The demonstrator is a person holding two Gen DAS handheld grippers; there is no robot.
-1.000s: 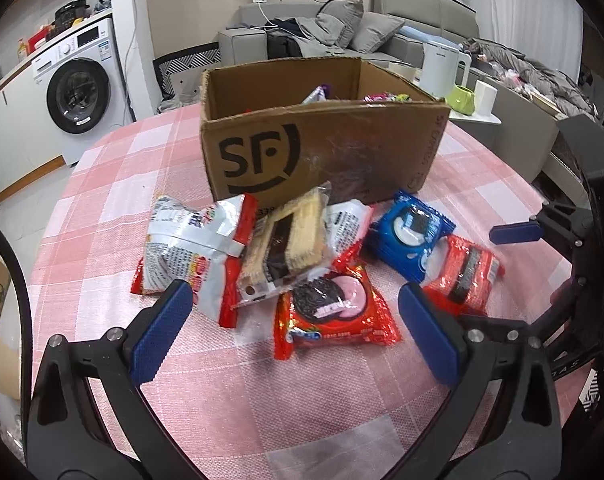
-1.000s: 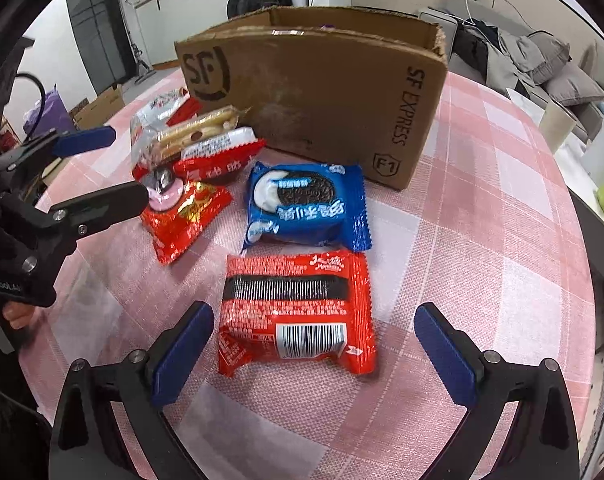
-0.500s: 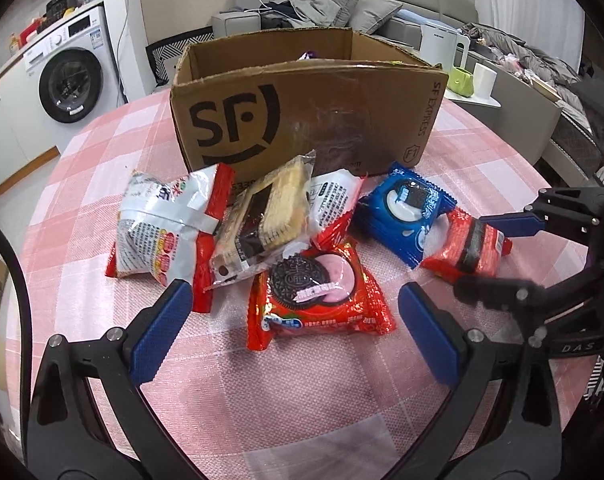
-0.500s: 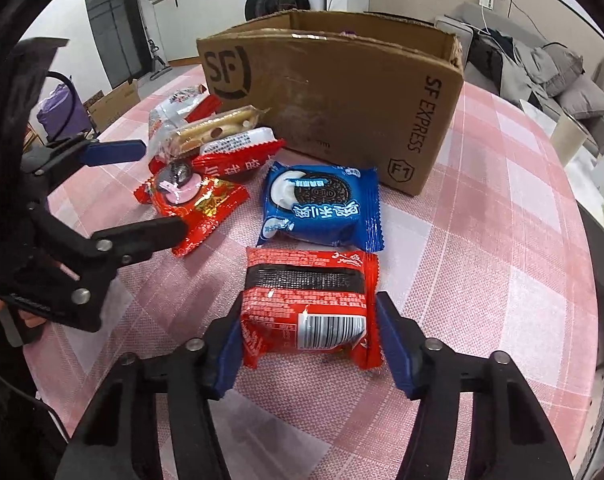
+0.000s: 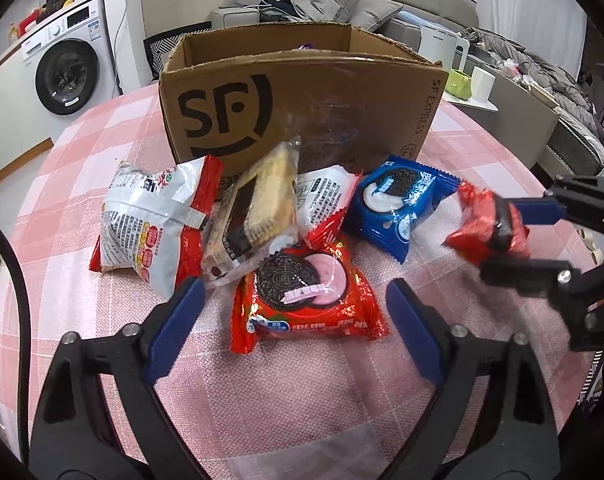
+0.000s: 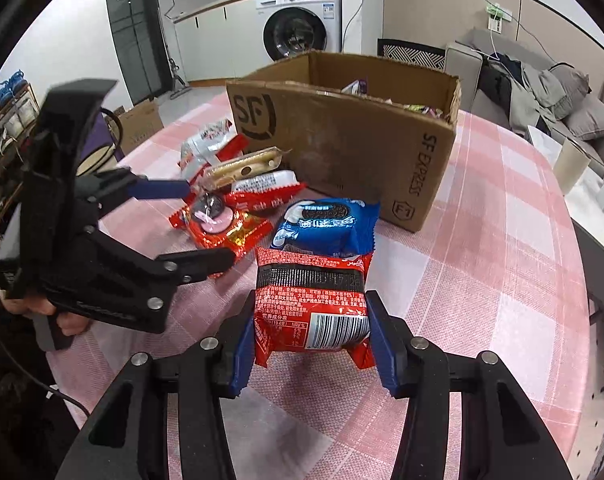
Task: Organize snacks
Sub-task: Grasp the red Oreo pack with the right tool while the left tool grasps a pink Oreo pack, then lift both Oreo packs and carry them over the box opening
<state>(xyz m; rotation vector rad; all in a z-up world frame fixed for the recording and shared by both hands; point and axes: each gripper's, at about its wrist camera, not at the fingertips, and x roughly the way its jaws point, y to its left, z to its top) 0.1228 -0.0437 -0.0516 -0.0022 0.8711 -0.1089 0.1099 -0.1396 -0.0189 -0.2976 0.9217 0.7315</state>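
Snacks are spread on the pink checked tablecloth [image 5: 81, 152] in front of the cardboard box [image 5: 342, 108]. One red barcode packet [image 6: 312, 300] is clamped between the blue pads of the right gripper [image 6: 310, 344], jaws closed onto its sides, and is seen lifted clear of the cloth in the left wrist view. The left gripper [image 5: 293, 320] is held with jaws apart, having just been narrowing a little; the red Oreo pack [image 5: 306, 292] is framed between its pads, not touched by them. Just beyond the held packet the blue Oreo pack [image 6: 328, 224] is seen lying flat, near the box's front corner. Left of it, a pile is formed: a white and red bag [image 5: 153, 220], a clear-wrapped wafer sandwich [image 5: 257, 208] leaning over it, and a second white and red packet [image 5: 326, 200] partly under the wafer, all close against the box wall. The box is open-topped, marked with a black SF logo on the front and SF EXPRESS on the side; some wrapped items [image 6: 418, 109] are visible inside, along with a purple and white wrapper [image 6: 356, 87], contents otherwise hidden by the wall. The held packet is glossy red with a black band, white print and a barcode panel, slightly crumpled at the pinch. A person's hand [image 6: 45, 312] is seen on the left gripper's handle.
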